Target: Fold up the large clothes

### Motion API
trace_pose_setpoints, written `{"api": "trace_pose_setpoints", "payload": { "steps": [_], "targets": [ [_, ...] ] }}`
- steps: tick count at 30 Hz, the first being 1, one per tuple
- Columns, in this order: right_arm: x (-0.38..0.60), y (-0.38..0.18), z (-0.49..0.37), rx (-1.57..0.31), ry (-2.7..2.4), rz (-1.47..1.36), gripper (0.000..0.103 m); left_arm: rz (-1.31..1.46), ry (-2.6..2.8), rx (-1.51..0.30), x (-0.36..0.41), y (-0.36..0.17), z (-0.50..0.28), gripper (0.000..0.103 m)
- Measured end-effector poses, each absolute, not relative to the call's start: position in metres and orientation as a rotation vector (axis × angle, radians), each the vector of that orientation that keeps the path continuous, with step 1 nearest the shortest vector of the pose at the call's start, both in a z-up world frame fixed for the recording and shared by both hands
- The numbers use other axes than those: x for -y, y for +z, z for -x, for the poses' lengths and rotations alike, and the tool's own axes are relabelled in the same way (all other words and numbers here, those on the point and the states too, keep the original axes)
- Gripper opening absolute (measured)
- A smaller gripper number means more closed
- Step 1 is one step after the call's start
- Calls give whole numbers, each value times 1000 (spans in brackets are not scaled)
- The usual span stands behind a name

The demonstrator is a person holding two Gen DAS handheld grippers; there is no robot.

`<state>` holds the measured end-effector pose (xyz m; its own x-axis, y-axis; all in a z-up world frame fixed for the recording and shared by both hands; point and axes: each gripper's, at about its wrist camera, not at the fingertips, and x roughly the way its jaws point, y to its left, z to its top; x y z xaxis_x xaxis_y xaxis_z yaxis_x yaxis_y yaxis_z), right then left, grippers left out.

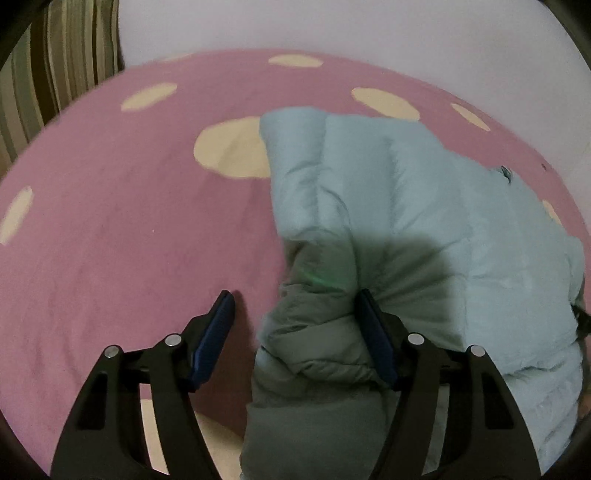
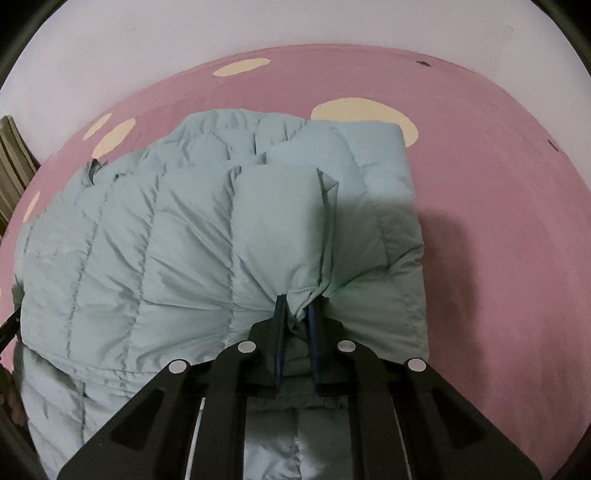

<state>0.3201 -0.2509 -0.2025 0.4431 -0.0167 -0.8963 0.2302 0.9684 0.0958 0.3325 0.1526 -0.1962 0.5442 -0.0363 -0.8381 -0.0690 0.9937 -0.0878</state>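
A pale blue-green puffer jacket lies bunched on the pink sheet. In the left wrist view its near left fold sits between the fingers of my left gripper. The right pad leans against the fold, while the left pad stands clear of it over the sheet, so the gripper is open. In the right wrist view my right gripper is shut on a pinch of the jacket near its right edge, and the fabric puckers toward the pads.
The pink sheet has cream spots and reaches back to a pale wall. A striped fabric stands at the far left, also seen as striped fabric in the right wrist view. Bare sheet lies left and right of the jacket.
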Motion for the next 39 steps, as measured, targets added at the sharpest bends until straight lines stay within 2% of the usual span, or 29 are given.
{"api": "trace_pose_setpoints", "payload": {
  "steps": [3, 6, 9, 10, 15, 22, 24, 31, 33, 36, 39],
  "targets": [
    [253, -202, -319, -1101, -148, -232, 10, 78, 18, -982, -150, -190, -332, 68],
    [252, -192, -317, -1104, -115, -242, 16, 84, 45, -973, -154, -176, -324, 67],
    [255, -164, -307, -1053, -149, -226, 42, 108, 36, -885, -157, -146, -310, 67],
    [255, -153, -305, -1009, -163, -225, 45, 112, 27, -861, -156, -138, -310, 68],
    [230, -133, -330, -938, -105, -203, 45, 79, -36, -823, -131, -122, -340, 68],
    [215, -202, -375, -1106, -96, -150, 45, 10, 24, -1010, -113, -182, -382, 70],
    [215, -206, -375, -1093, -91, -138, 45, 10, 21, -1014, -113, -188, -383, 71],
    [214, -168, -335, -1008, -101, -129, 46, 52, 30, -924, -121, -157, -348, 70],
    [215, -179, -328, -1043, -111, -117, 46, 45, 30, -970, -121, -170, -347, 70],
    [224, -206, -335, -1096, -97, -105, 47, 88, -4, -1051, -124, -194, -357, 76],
    [225, -201, -334, -1064, -94, -109, 47, 37, -4, -1028, -118, -183, -357, 75]
  ]
}}
